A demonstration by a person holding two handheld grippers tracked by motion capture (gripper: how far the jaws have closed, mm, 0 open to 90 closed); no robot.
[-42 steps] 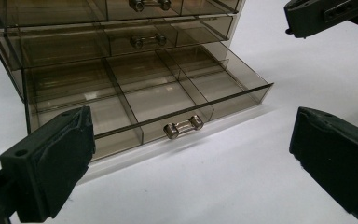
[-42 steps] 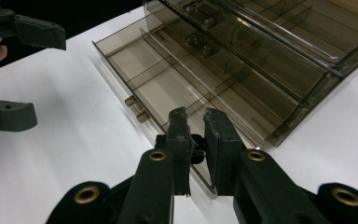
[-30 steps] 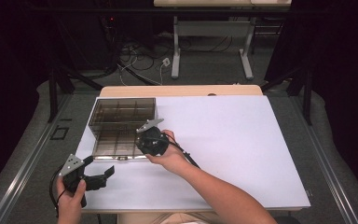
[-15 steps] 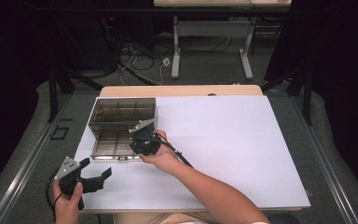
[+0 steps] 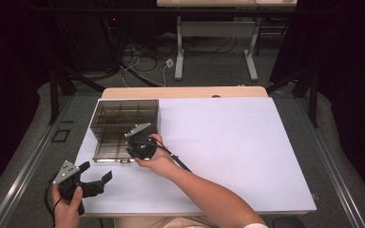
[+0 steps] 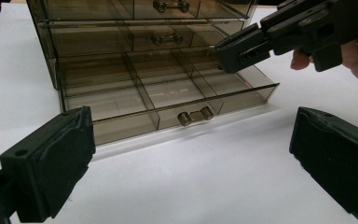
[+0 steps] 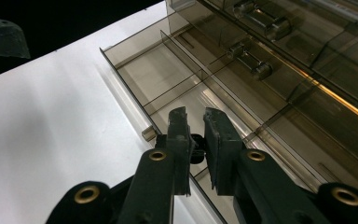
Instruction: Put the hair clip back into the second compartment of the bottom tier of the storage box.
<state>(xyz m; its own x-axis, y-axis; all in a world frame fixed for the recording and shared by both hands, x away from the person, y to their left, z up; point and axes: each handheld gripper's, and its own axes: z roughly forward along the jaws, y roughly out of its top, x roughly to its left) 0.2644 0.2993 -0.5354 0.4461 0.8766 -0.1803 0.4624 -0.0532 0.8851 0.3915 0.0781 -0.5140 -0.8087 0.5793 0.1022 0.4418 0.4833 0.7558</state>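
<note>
A smoky clear drawer cabinet stands at the table's left, with its bottom drawer pulled out. That drawer has several compartments and a small metal handle. My right gripper hovers over the drawer's right side, and its closed tips point into it. In the right gripper view the jaws stand almost together over the drawer, with a small dark object pinched between the pads. My left gripper stands open at the front left, facing the drawer's front with nothing between its jaws.
The white table top spreads wide to the right of the cabinet. Two upper drawers are closed. Beyond the table's far edge are table legs and cables on a dark floor.
My right gripper has moved left and slightly down, farther over the open drawer. The left gripper has stayed where it was.
</note>
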